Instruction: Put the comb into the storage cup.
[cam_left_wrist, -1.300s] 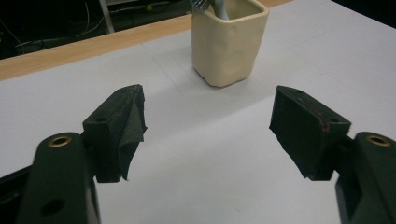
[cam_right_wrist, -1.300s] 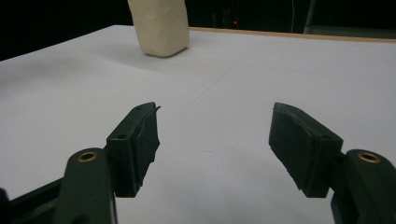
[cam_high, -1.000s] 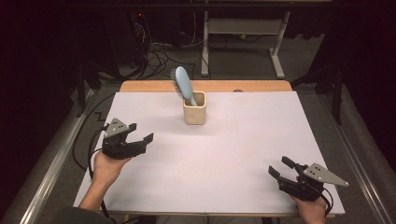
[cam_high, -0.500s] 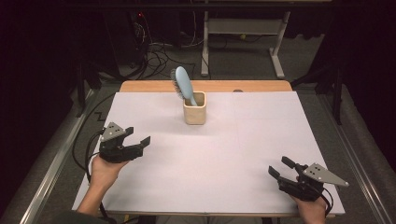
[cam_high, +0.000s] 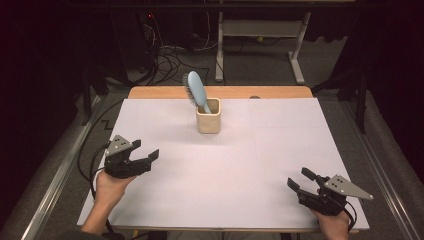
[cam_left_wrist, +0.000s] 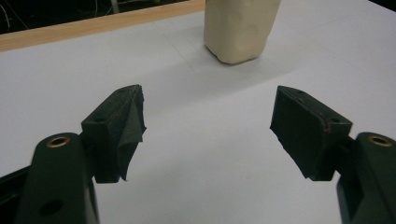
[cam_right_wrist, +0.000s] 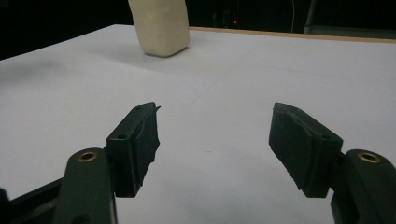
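High view, brush (cam_high: 195, 90): stands in the cup (cam_high: 208, 116), upper centre of frame; long axis near upright, head up and tilted toward upper left, handle down inside.
High view, left gripper (cam_high: 150, 157): lower left, jaws spread, aimed right; cup well apart, up and to the right.
High view, right gripper (cam_high: 299, 179): lower right, jaws spread, aimed toward upper left; cup well apart.
High view, table (cam_high: 260, 160): white sheet, wooden edge at the far side.
Left gripper view: cup (cam_left_wrist: 240, 28) at top centre, beyond the wide gap between the jaws, touching neither.
Right gripper view: cup (cam_right_wrist: 160, 28) at top, left of centre, far past the spread jaws.
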